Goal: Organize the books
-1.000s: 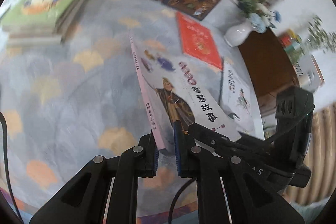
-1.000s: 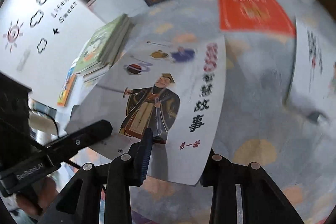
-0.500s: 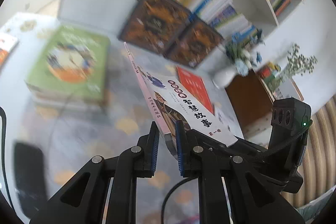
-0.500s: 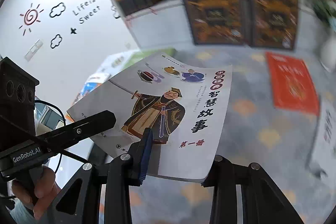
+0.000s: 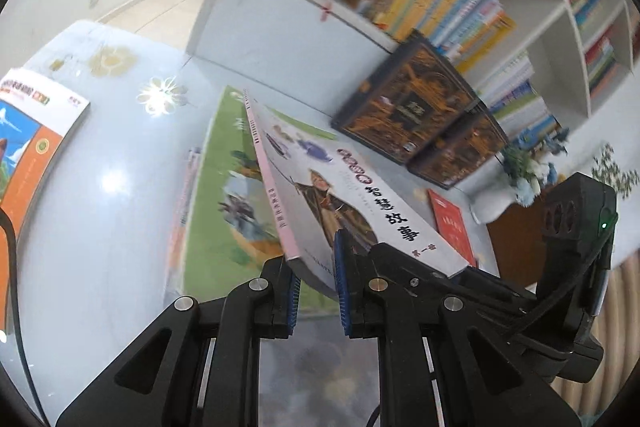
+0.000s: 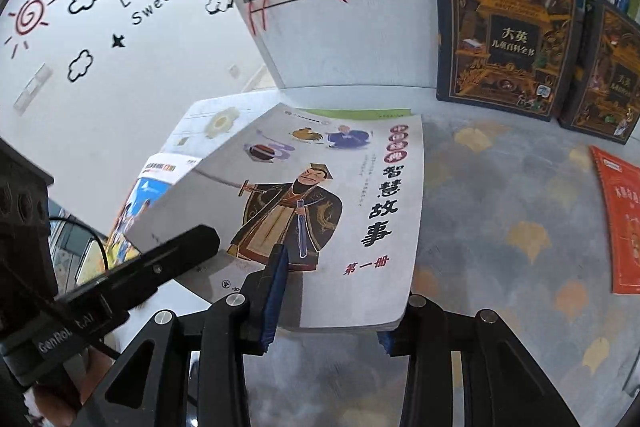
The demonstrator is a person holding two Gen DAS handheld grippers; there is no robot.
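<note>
A: What did our claws have hold of?

B: Our left claw (image 5: 316, 287) was pinched nearly shut on the spine corner of the storybook (image 6: 320, 211). Our right claw (image 6: 332, 295) gripped its lower edge, jaws easing apart.

A: Where was the book?

B: In the air, tilted, over the green book (image 5: 224, 187) on the pale bench (image 5: 100, 187). A second before, it hung above the patterned carpet (image 6: 500, 207).

A: Meaning?

B: We judged it was about to be stacked there.
</note>
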